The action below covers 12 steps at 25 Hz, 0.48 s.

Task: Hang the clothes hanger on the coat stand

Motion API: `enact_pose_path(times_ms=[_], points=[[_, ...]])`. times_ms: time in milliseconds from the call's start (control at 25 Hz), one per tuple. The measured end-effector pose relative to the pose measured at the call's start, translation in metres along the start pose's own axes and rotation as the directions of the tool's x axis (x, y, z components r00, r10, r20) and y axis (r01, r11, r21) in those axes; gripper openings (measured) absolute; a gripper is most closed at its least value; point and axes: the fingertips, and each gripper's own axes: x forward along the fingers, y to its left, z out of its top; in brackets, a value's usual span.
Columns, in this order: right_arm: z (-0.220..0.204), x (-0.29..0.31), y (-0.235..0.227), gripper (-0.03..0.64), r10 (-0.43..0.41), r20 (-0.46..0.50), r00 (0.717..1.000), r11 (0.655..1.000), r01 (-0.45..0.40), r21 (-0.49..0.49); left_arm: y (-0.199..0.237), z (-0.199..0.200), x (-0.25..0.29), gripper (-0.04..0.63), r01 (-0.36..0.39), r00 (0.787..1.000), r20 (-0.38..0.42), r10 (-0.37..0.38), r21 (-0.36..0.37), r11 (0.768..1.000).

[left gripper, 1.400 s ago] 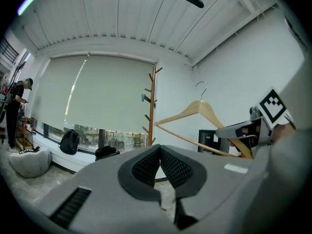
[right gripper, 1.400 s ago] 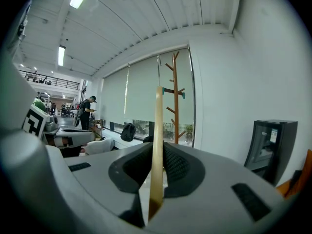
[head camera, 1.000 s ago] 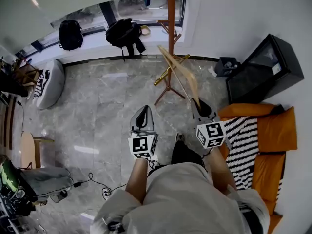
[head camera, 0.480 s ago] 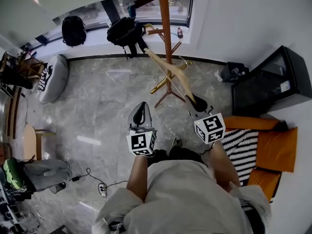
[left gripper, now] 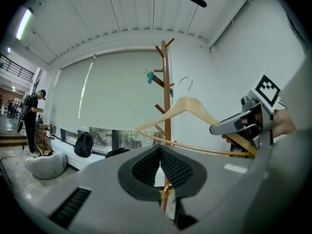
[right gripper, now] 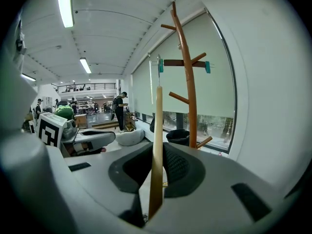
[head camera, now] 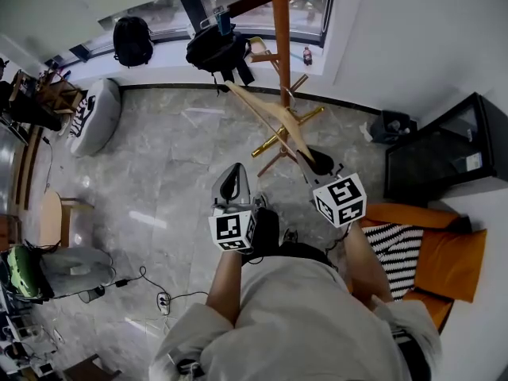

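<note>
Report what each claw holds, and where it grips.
The right claw grips the wooden hanger by one end corner, where shoulder meets bottom bar. The left claw is shut on nothing.

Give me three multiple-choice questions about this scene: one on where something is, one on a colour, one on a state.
1. Where is the hanger?
A. On the coat stand
B. In the right gripper
C. On the floor

2. What colour are the cushions of the couch?
A. Blue
B. Orange
C. Green

3. What do the jaws of the left gripper hold?
A. Nothing
B. A bag
C. The hanger

Answers:
1 B: the jaws of that gripper are shut on the hanger's wooden end.
2 B: the cushions show orange in the head view.
3 A: its pads meet with nothing between them.
</note>
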Motion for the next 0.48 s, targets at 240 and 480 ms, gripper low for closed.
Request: enact_pose_path(times_ms=[240,480], points=[[0.008,0.032,-0.012,0.046,0.006,-0.024,1.0,1.0,-0.006,-0.004,0.018,-0.003,0.027,0.009,-0.006,1.0,0.002,0.006,-0.009,1.0],[0.017,0.062,-0.027,0.046,0.005,-0.047,0.999,1.0,-0.005,0.009,0.036,-0.005,0.056,0.009,-0.004,1.0,-0.01,0.004,-0.026,1.0]])
